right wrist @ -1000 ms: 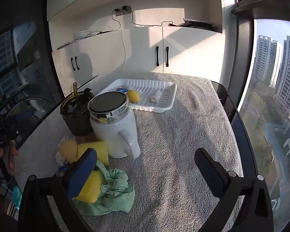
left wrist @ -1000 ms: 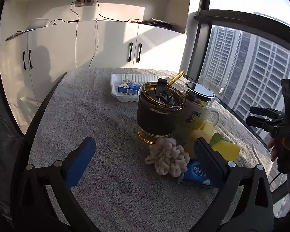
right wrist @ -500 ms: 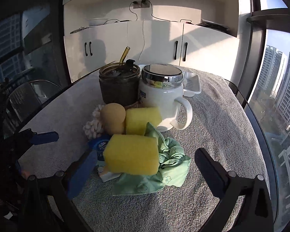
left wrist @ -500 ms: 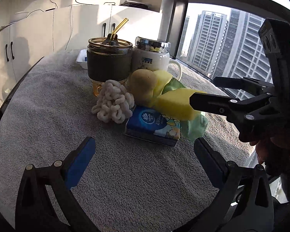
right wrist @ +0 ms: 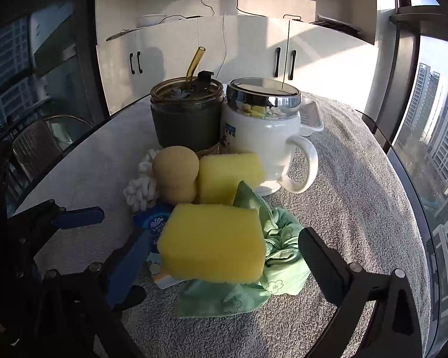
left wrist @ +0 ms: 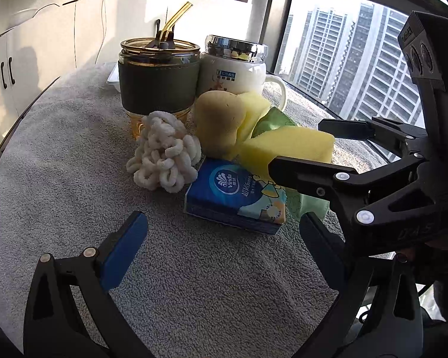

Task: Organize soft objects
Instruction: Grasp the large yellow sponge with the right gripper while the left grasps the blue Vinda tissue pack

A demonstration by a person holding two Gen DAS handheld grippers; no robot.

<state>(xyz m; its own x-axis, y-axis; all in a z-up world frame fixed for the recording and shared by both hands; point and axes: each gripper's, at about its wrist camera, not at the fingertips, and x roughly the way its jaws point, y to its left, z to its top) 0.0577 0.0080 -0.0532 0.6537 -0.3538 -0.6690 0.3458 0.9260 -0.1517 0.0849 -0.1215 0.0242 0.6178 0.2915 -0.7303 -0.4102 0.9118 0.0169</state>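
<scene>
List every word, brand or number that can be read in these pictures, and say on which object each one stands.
"Vinda": on the blue tissue pack.
Further print on the tissue pack: too small to read.
Blue label on the white mug: blurred, not readable.
Moulded marking on the right gripper body: not readable.

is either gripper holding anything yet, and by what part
Nothing is held. The right gripper straddles the near yellow sponge, jaws just closing but not yet pressing. The left gripper is open over bare towel.

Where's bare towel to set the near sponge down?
Bare towel lies right of the white mug and green cloth, out to the window edge. More lies left of the white knit bundle. It is crowded around the near sponge, tissue pack and tumbler.
</scene>
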